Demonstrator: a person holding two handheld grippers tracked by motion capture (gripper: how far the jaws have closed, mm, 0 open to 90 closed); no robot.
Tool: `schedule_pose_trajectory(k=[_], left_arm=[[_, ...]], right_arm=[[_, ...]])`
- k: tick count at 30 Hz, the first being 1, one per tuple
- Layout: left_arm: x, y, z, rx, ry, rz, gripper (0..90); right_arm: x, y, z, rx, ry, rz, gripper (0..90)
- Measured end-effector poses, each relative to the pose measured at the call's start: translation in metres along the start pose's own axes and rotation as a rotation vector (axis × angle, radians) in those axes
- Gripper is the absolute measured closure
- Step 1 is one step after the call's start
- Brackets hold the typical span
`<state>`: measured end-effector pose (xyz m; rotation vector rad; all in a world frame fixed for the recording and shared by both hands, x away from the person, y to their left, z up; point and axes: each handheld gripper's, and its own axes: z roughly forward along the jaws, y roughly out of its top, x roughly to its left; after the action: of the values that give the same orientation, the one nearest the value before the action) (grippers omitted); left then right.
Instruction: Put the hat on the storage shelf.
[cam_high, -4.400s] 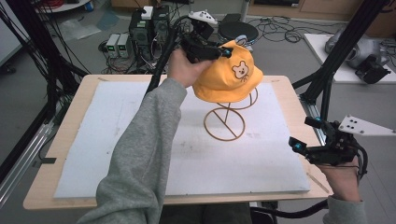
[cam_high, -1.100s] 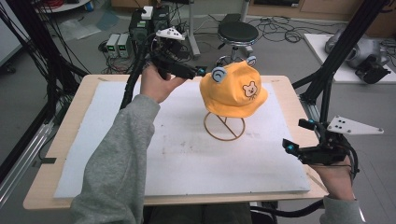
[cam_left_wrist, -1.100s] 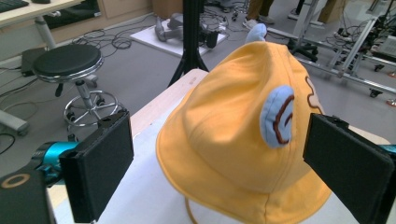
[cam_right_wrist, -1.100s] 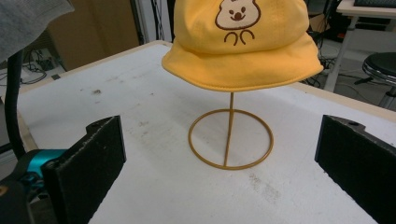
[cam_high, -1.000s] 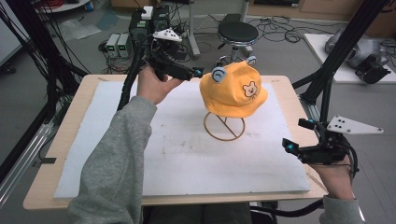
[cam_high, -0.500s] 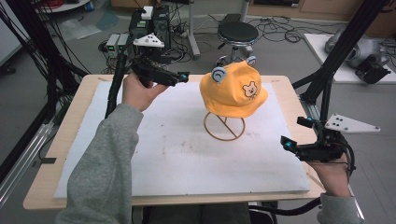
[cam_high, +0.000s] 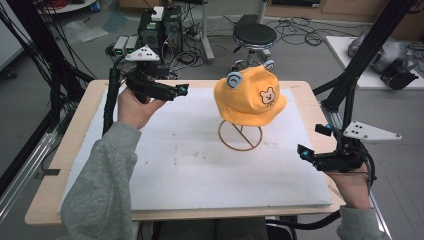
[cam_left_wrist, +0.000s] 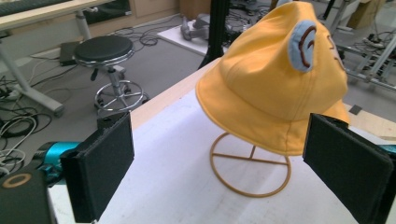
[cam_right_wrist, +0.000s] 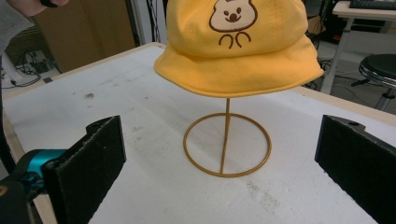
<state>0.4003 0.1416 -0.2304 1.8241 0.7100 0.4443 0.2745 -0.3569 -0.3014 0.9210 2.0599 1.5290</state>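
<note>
Hat: yellow bucket hat (cam_high: 249, 95) sits on the wire stand (cam_high: 240, 136), toward the far right part of the white mat (cam_high: 165, 165). Bear face points to the person's right; a blue ear patch (cam_left_wrist: 302, 45) faces the left gripper.
Stand: thin gold rod on a ring base, flat on the mat; looks light and easy to tip.
Left gripper (cam_high: 175, 90): held above the far left of the table (cam_high: 50, 210), aimed at the hat, well apart from it. Jaws spread wide, nothing between them.
Right gripper (cam_high: 312, 142): low at the near right edge, jaws wide and empty, aimed at the ring base.
Step in hand, my read: hat appears seated; hands are clear of it.
Doing it well: if any straightening is wanted, pinch only the soft brim (cam_right_wrist: 238, 74), not the crown, and nudge lightly so the rod stays upright.
Risk: a sideways pull on the brim could drag the stand over; best for the right gripper to steady the ring first.
Surroundings: stool (cam_high: 254, 36) and cables on the floor beyond the table, no obstacle.
</note>
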Motion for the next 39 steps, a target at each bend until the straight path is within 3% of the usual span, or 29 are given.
schedule_pose_trajectory(k=[17,30,39], left_arm=[[-0.001,-0.032,-0.025,-0.029,0.071,-0.008,9.1],[-0.001,-0.069,-0.037,-0.045,0.096,-0.061,9.2],[-0.001,-0.082,-0.046,-0.061,0.132,-0.071,9.2]], right_arm=[[-0.001,-0.001,0.001,-0.002,-0.013,0.005,1.3],[-0.003,-0.002,0.002,-0.003,-0.021,0.007,1.3],[-0.004,-0.002,0.002,-0.002,-0.025,0.011,1.3]])
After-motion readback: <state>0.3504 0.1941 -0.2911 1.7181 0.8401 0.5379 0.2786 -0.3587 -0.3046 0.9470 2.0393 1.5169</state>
